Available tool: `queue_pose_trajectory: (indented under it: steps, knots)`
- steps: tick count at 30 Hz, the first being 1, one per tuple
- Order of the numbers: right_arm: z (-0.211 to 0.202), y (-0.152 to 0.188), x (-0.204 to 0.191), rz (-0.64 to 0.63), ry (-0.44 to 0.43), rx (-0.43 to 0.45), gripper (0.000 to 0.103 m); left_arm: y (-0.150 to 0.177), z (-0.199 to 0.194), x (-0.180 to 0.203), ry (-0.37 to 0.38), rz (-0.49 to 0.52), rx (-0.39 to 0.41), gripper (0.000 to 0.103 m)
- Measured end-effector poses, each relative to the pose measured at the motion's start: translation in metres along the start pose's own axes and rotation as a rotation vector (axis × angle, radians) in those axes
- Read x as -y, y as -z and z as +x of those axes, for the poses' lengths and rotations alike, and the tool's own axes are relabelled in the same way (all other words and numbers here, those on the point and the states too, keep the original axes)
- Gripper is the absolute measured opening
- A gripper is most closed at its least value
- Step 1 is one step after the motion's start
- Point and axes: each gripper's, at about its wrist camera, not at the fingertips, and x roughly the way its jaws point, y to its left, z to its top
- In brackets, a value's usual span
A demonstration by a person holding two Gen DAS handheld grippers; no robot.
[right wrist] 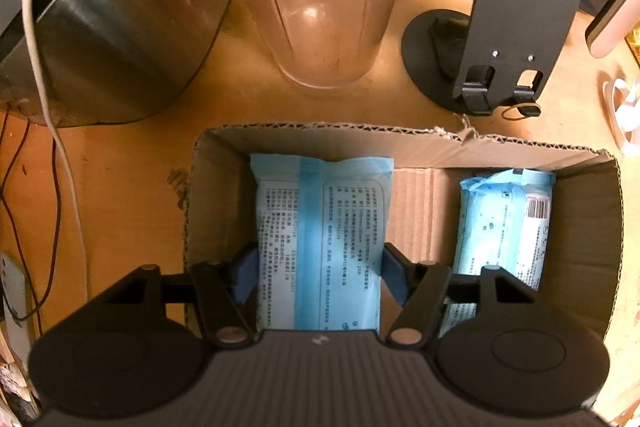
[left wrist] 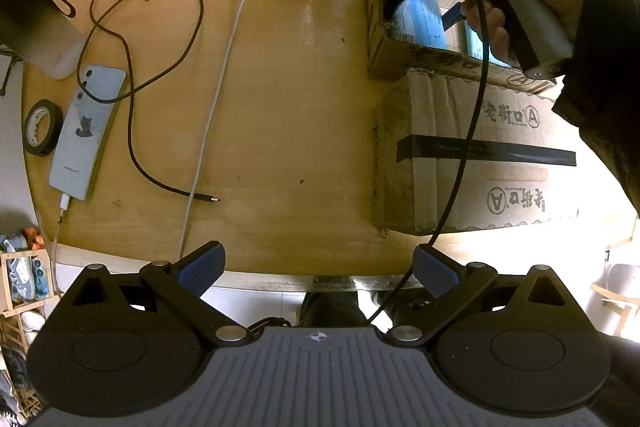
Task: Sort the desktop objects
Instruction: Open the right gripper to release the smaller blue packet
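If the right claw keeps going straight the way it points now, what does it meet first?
The right claw points down into the open cardboard box. The blue wipes pack already lies between its open fingers, so it would probably meet that pack first, though the depth is unclear.

Each claw is black: a ribbed grey-black body, two round side discs, silver pivot screws, blue textured pads. The right claw matches, with a grey handle, thin black cable and dark sleeve.
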Motion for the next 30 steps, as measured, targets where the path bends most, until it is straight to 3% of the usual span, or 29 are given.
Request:
queue_pose_trajectory:
  steps: [2,18,30]
  knots:
    - [0.000,0.000,-0.001,0.000,0.039,0.018,0.103,-0.001,0.000,0.000,0.001,0.000,-0.001,0.103]
    - [-0.003,0.004,0.006,-0.001,0.012,0.028,0.103,0.000,0.001,0.008,-0.001,0.008,0.001,0.103]
    - [-0.030,0.003,0.012,0.003,-0.010,0.042,0.103,0.003,-0.003,0.012,-0.001,0.012,0.015,0.103]
